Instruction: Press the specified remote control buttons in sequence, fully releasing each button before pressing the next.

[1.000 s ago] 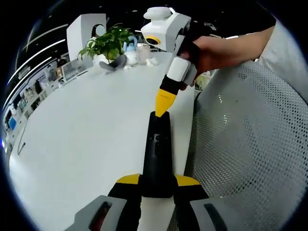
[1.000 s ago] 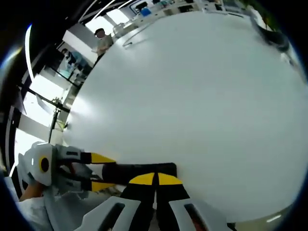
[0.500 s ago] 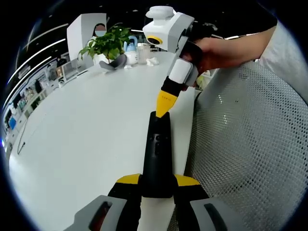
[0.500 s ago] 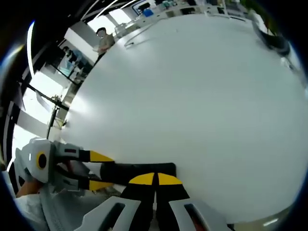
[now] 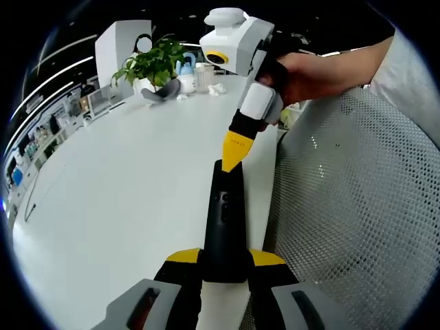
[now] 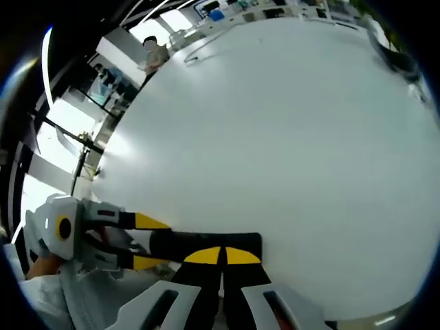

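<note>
A long black remote lies along the white table's right edge, and my left gripper is shut on its near end with yellow-tipped jaws. A hand holds my right gripper coming down from above. Its yellow tips are shut together and meet the remote's far end, above the small buttons. In the right gripper view the same shut tips rest over the remote, which runs sideways. The left gripper clamps it from the left.
A white mesh chair back stands close on the right of the table edge. A potted plant, cups and small items sit at the far end. A thin cable lies at the far left. A person stands beyond the table.
The right gripper's camera has shifted a little, so more of the remote's end shows beside its tips. The left gripper and remote have not moved.
</note>
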A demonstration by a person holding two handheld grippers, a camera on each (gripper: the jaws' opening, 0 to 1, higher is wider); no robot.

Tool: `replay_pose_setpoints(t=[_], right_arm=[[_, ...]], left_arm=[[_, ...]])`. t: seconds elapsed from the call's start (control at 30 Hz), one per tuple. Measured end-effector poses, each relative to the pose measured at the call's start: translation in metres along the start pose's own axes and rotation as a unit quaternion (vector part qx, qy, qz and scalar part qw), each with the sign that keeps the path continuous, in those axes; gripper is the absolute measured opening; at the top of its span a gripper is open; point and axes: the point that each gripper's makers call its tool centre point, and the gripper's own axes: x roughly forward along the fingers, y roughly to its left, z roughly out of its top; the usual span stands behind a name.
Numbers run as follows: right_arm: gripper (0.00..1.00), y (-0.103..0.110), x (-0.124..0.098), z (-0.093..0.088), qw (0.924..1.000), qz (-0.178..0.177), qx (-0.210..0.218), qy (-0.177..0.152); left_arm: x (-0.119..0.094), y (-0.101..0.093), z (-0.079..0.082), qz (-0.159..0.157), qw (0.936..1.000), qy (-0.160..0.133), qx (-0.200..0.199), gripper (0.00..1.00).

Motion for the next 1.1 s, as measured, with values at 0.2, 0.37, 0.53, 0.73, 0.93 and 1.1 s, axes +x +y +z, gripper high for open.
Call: replay_pose_setpoints(t=[0.2,0.37,0.53,0.73,0.93,1.1], right_arm=[[0.0,-0.0002,-0.0001,-0.0008,1.0,0.003,0.0,0.001],[0.0,0.0001,-0.0001,-0.0009,0.9999,0.006,0.01,0.003],[0.0,0.0003,-0.0003,-0.0016,1.0,0.002,0.004,-0.003],[0.0,0.0,0.0,-0.0011,0.9999,0.006,0.013,-0.006],[0.0,0.0003,-0.0002,-0.0011,0.9999,0.006,0.014,-0.007],[0.0,0.0013,-0.0009,-0.0011,0.9999,0.007,0.012,-0.003]], left_arm=[[-0.0003,0.0001,0.0,-0.001,1.0,-0.002,0.0,0.25],[-0.0004,0.0002,0.0,-0.001,1.0,-0.002,-0.001,0.25],[-0.0002,0.0001,0.0001,-0.002,1.0,-0.002,-0.001,0.25],[-0.0001,0.0,0.0003,-0.002,1.0,-0.004,-0.002,0.25],[0.0002,-0.0004,0.0006,-0.002,1.0,-0.004,-0.001,0.25],[0.0003,-0.0008,0.0006,-0.002,1.0,-0.005,0.001,0.25]])
